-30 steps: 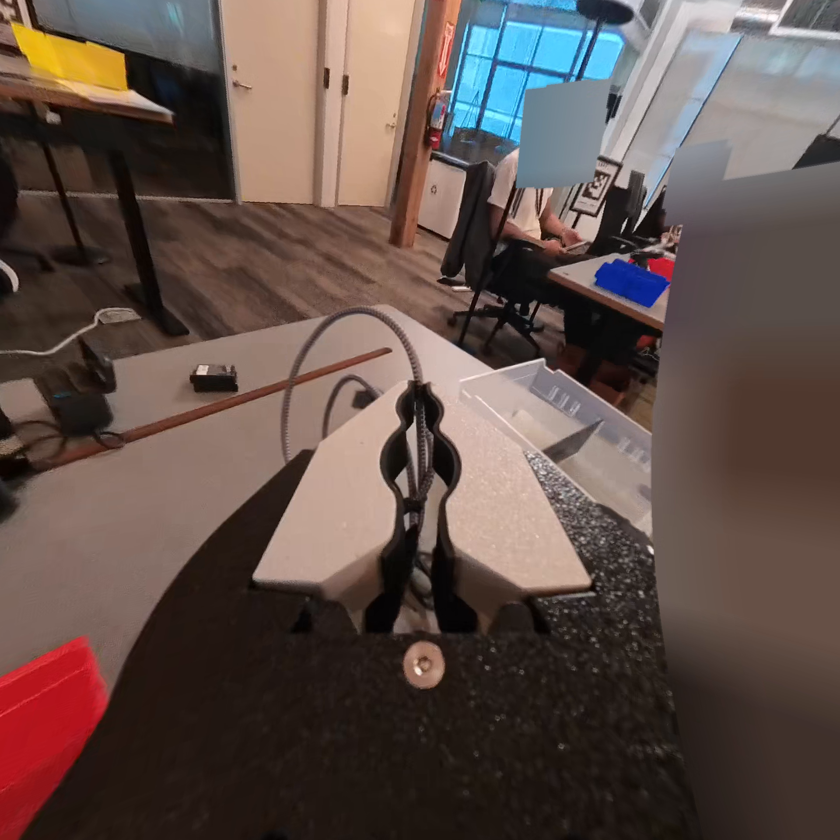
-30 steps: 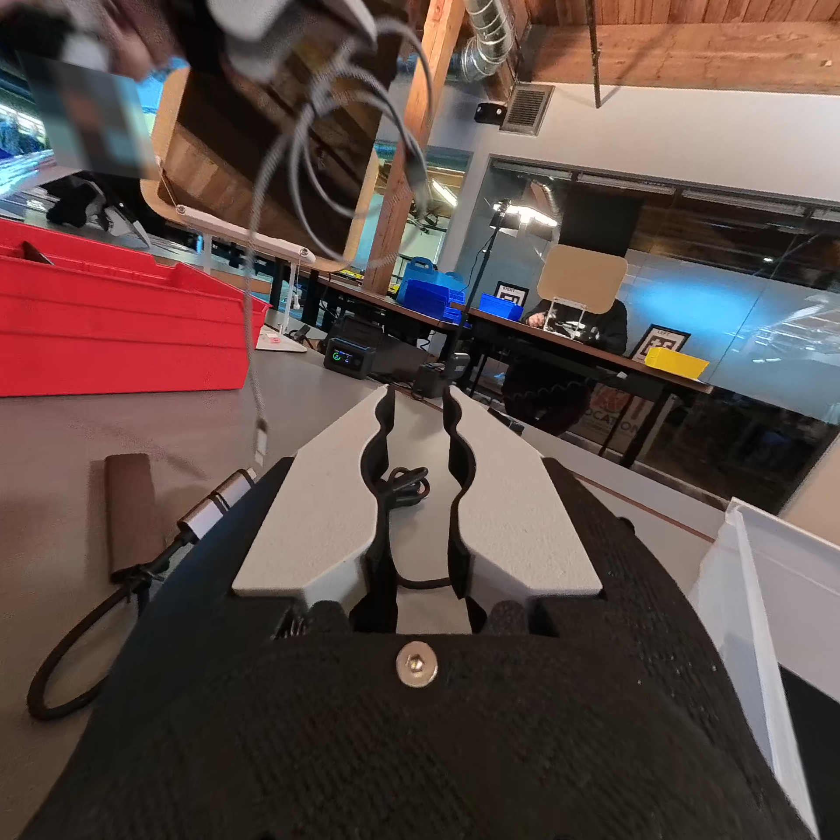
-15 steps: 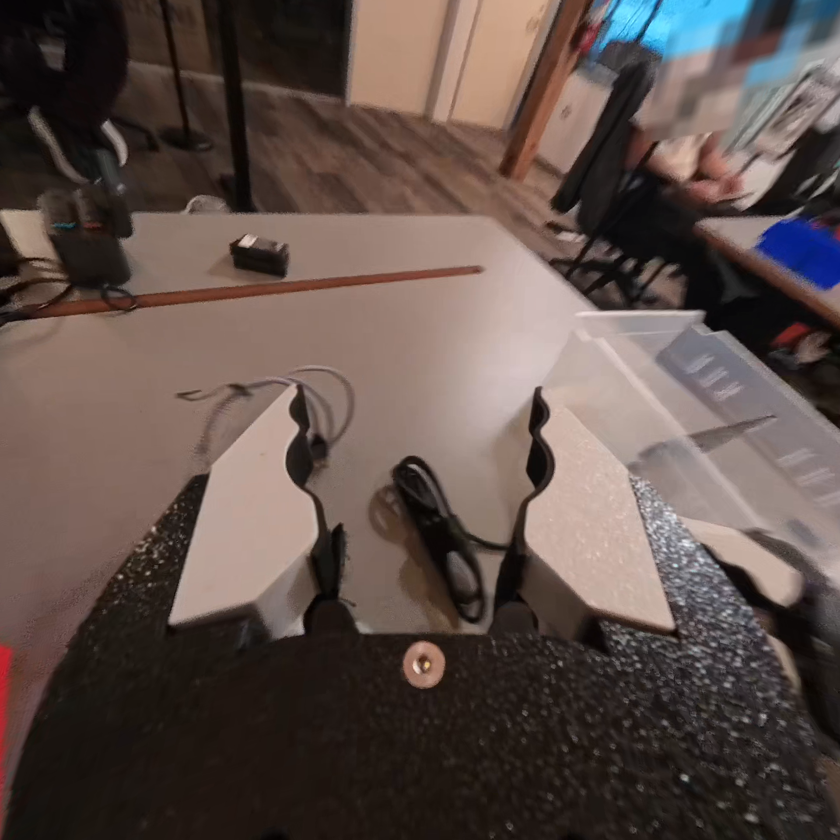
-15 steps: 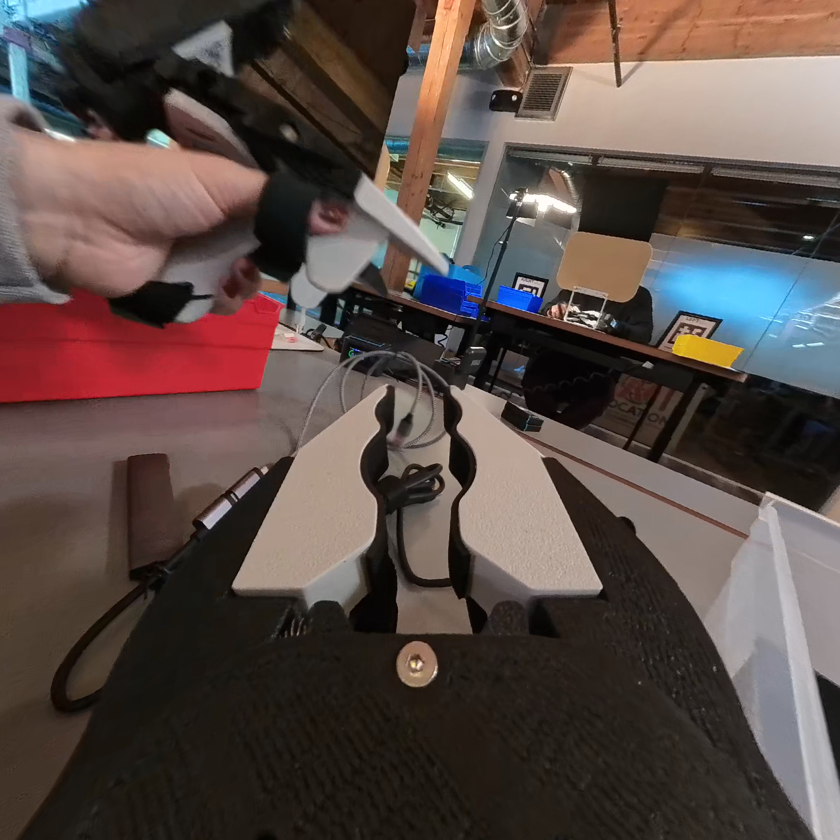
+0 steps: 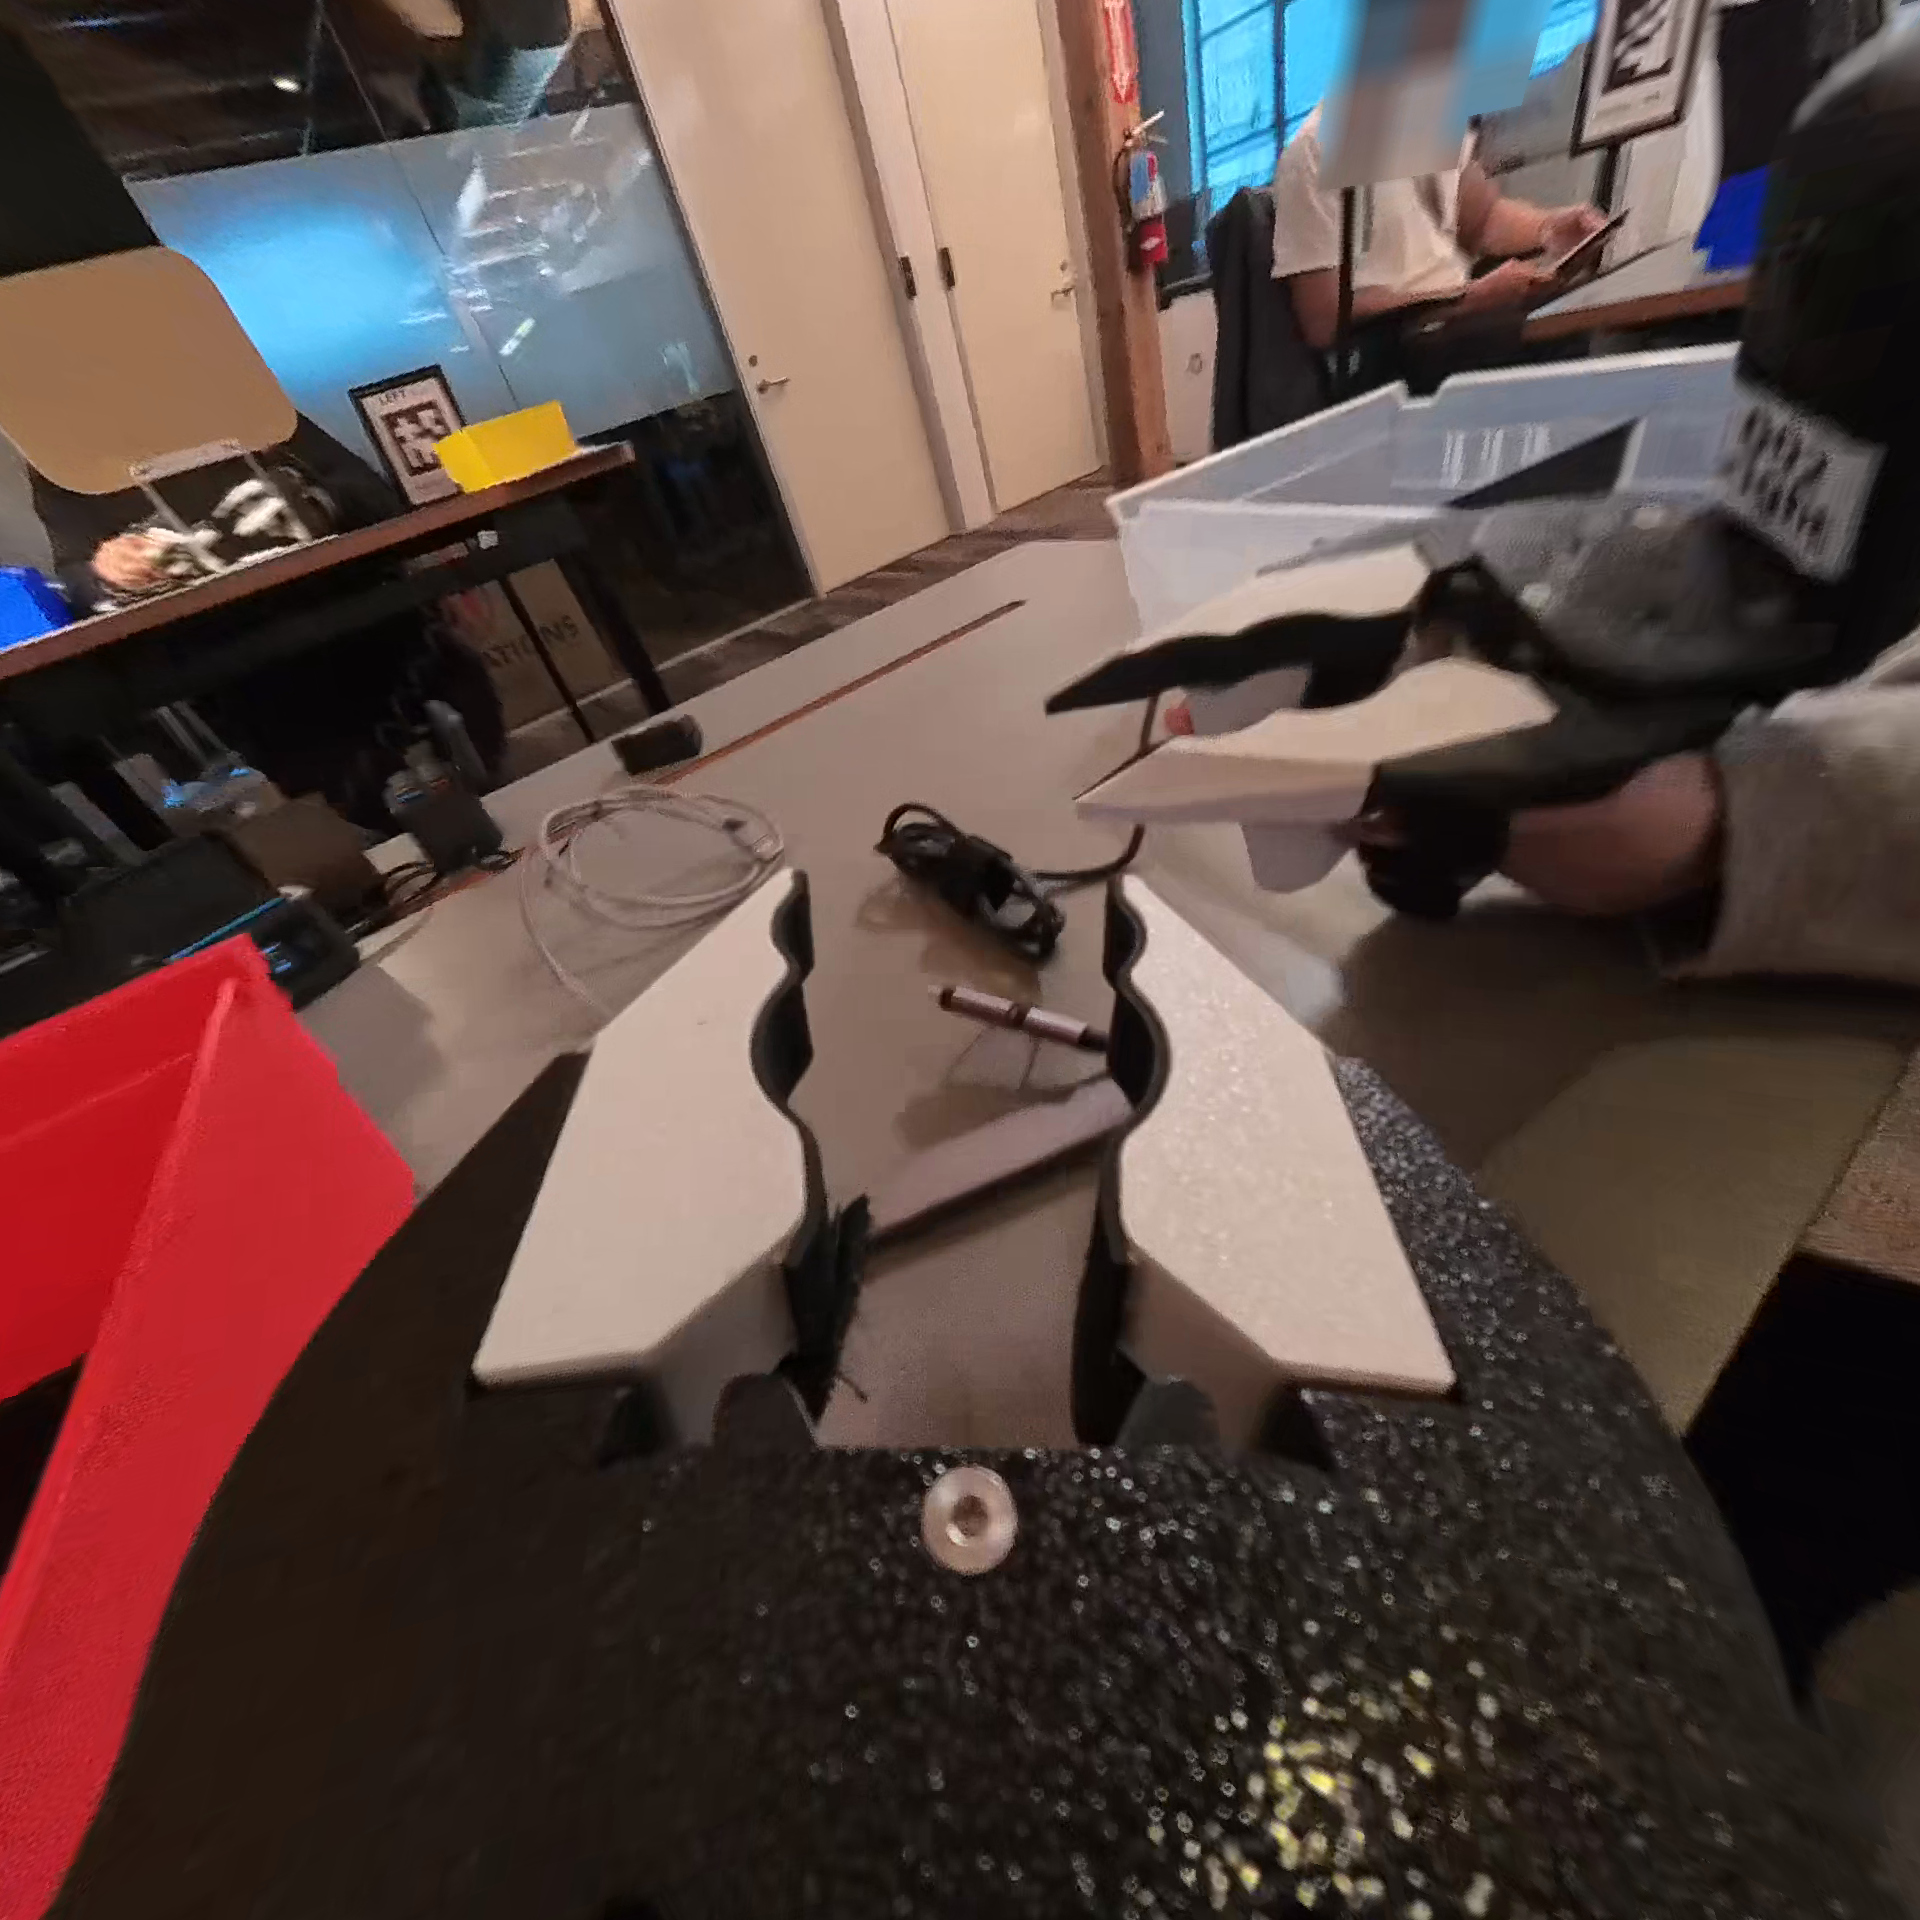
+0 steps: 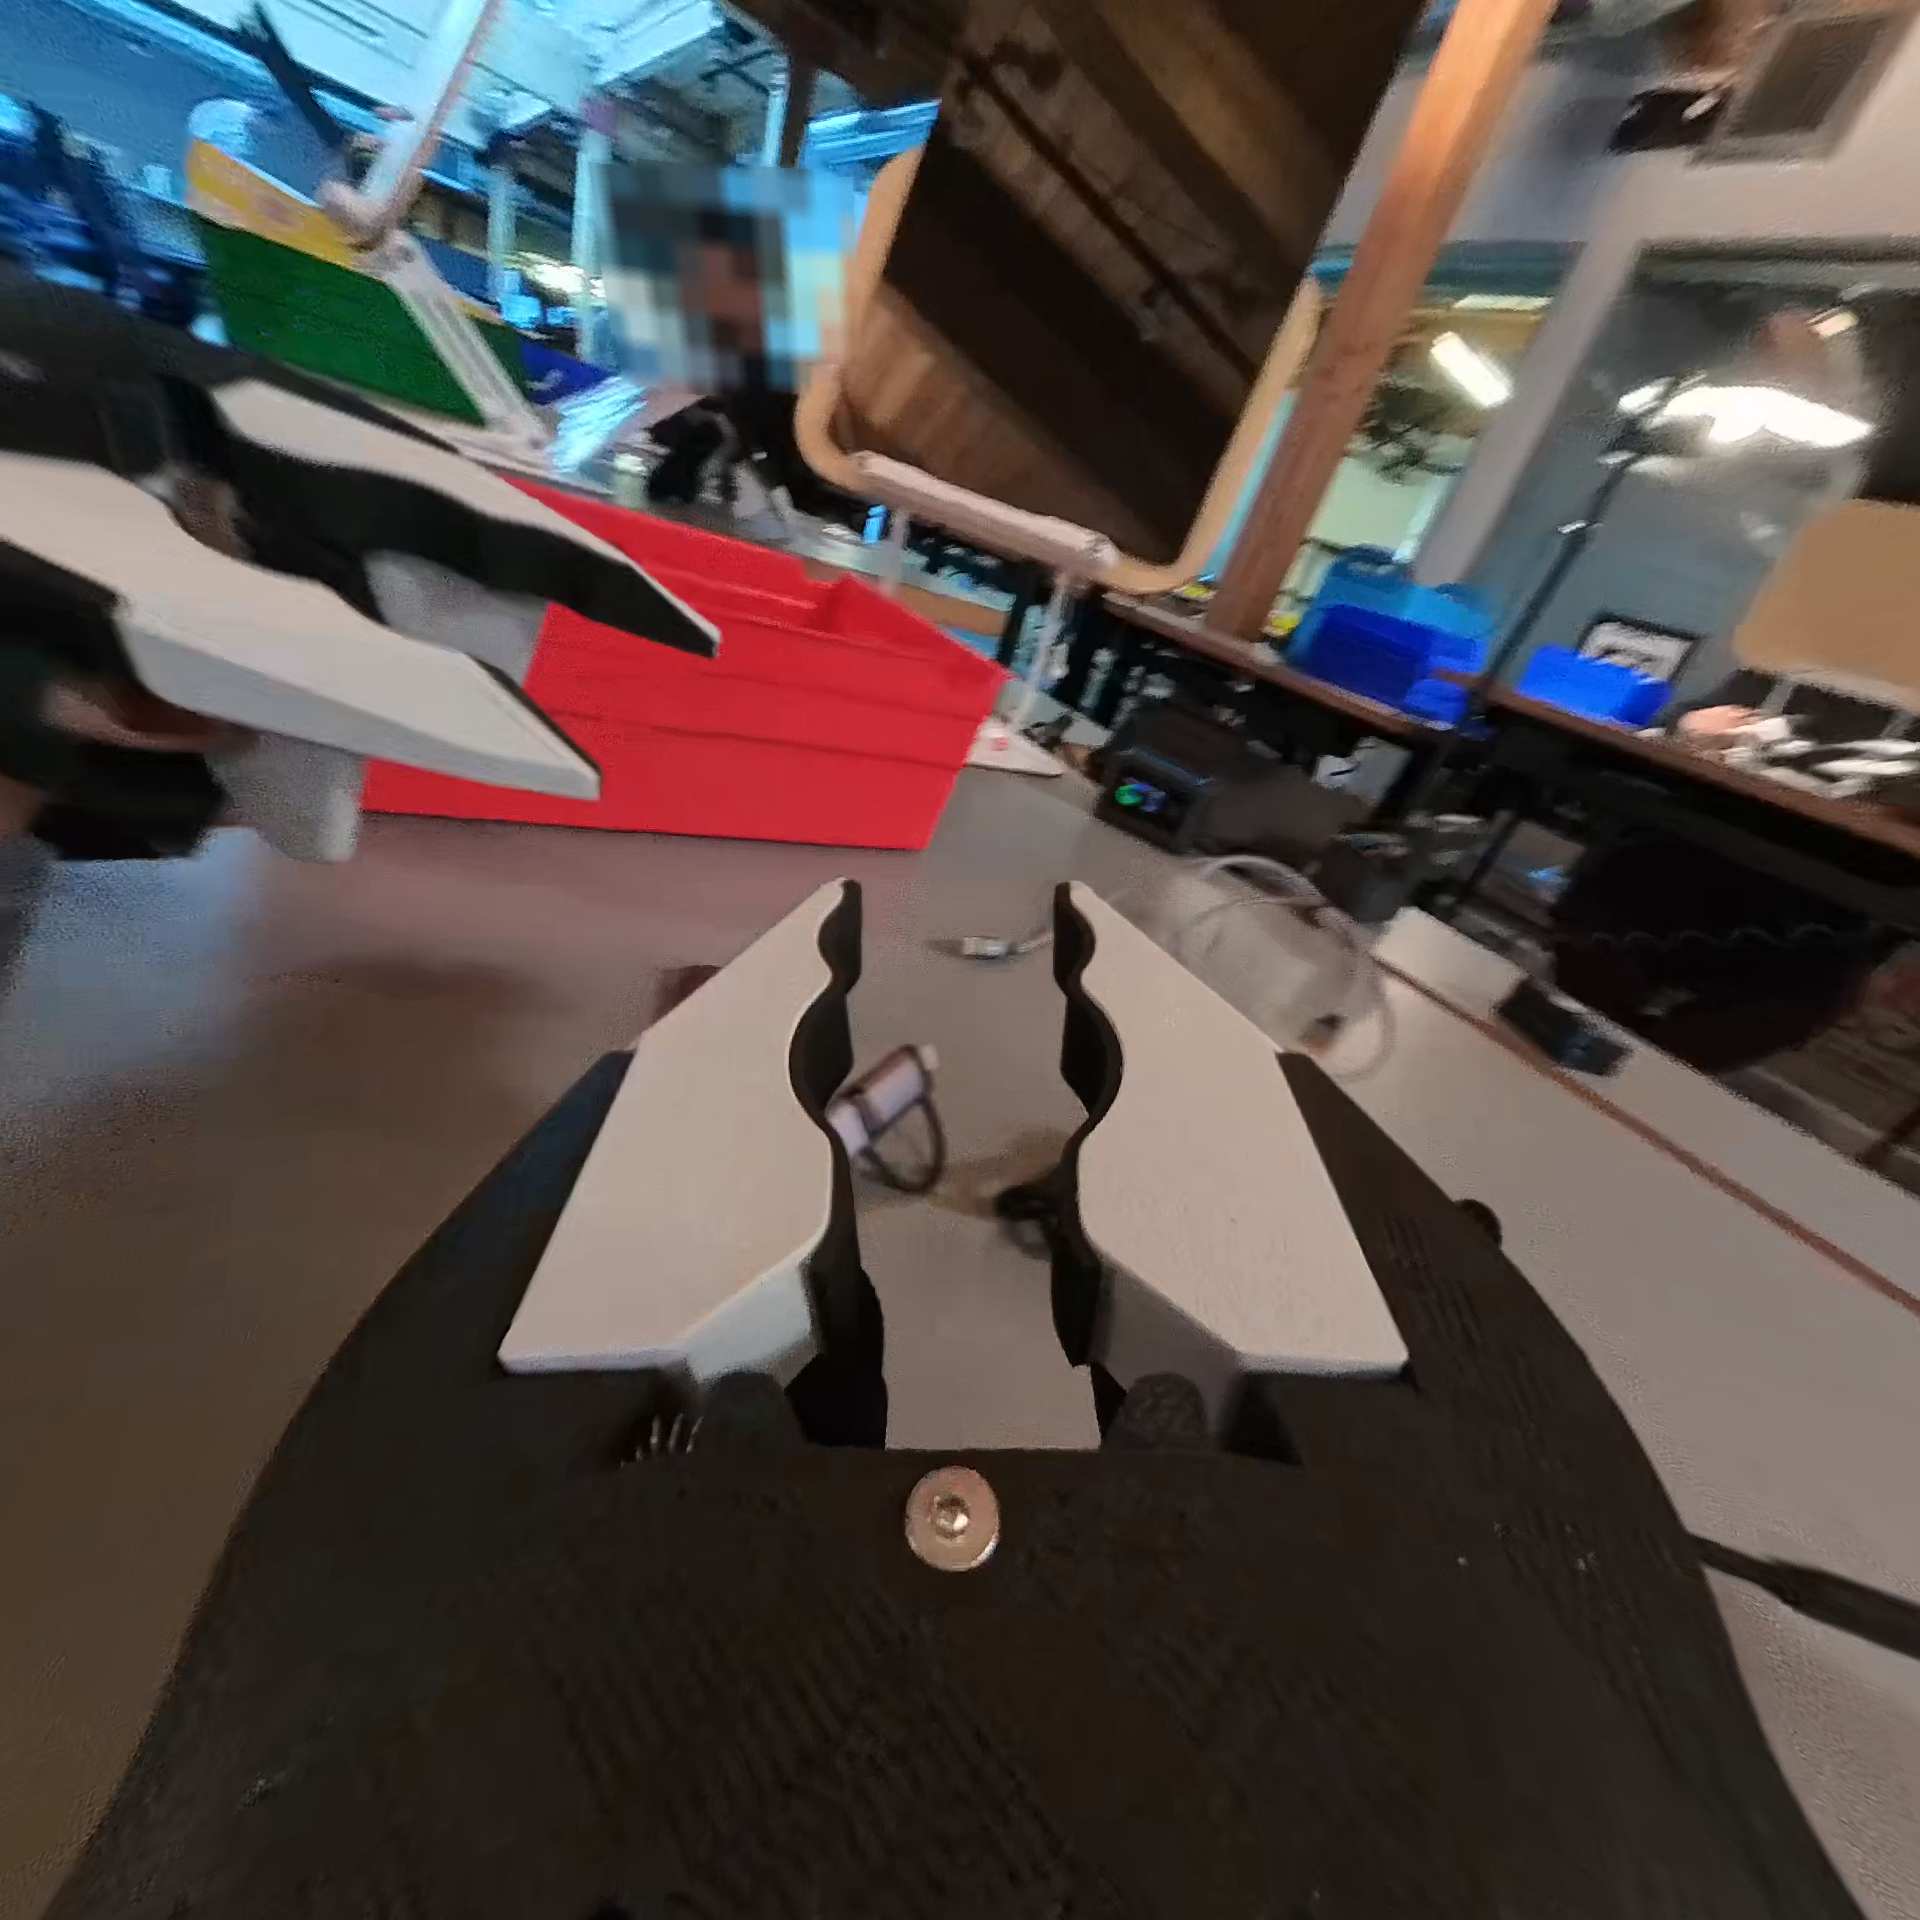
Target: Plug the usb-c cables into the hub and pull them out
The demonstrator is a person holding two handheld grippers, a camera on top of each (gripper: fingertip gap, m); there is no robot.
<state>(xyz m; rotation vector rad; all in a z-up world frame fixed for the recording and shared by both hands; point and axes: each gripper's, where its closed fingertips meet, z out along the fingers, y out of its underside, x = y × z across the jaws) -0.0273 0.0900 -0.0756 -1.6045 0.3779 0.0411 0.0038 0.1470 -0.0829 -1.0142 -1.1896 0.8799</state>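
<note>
My left gripper is open and empty, low over the grey table. The flat dark hub lies between its fingers, with the hub's silver plug just ahead. A bundled black cable lies beyond, and a coiled grey braided cable to its left. My right gripper is open and empty. It points at the silver plug and the black cable. The grey cable lies to the right. Each gripper shows in the other's view: the right one, the left one.
A red bin stands at the left, also in the right wrist view. A clear white bin stands at the right rear. Small black devices sit at the table's far edge. People sit at desks behind.
My left gripper opened and let go of the grey braided cable, which now lies on the table. It then dropped low over the hub. My right gripper opened a little wider and turned left.
</note>
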